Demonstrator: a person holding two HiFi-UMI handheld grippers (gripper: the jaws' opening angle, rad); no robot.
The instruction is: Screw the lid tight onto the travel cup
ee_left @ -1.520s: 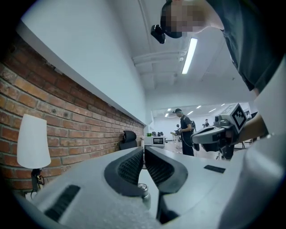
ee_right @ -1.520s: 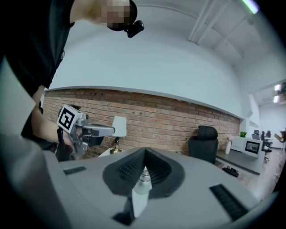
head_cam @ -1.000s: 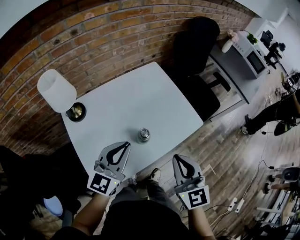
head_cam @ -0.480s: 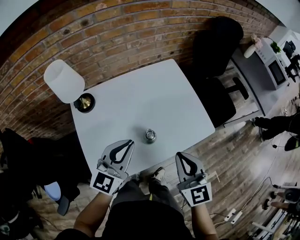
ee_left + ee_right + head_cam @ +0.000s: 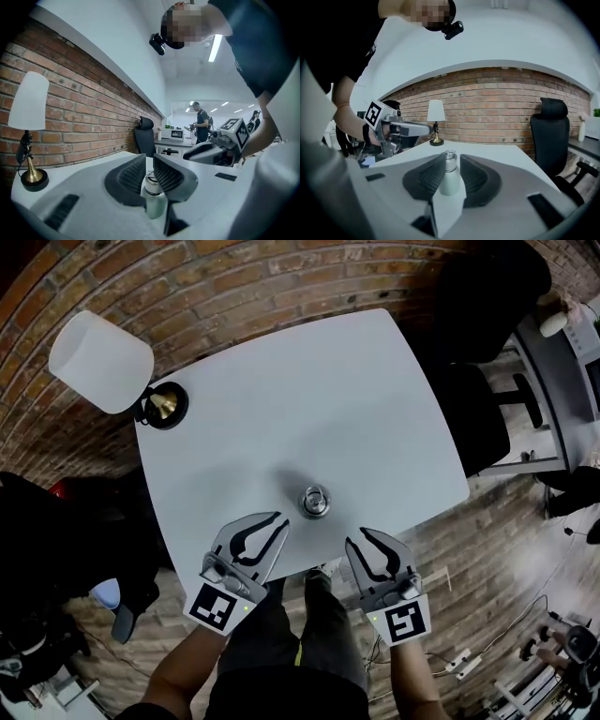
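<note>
- Travel cup of brushed steel (image 5: pixel 314 502), a round cylinder narrowing to a lidded neck, stands upright on the smooth pale-grey desk (image 5: pixel 281 381) near its front edge; its contents are hidden.
- Left hand-held gripper (image 5: pixel 277 521), grey with ribbed black pads, has its jaws closed together on nothing, just short of the cup.
- Right hand-held gripper (image 5: pixel 361 538) has just been opening its jaws; they stand slightly apart and empty, with the cup ahead, between the two grippers.

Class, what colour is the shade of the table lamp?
White; the lampshade shows best in the head view.
</note>
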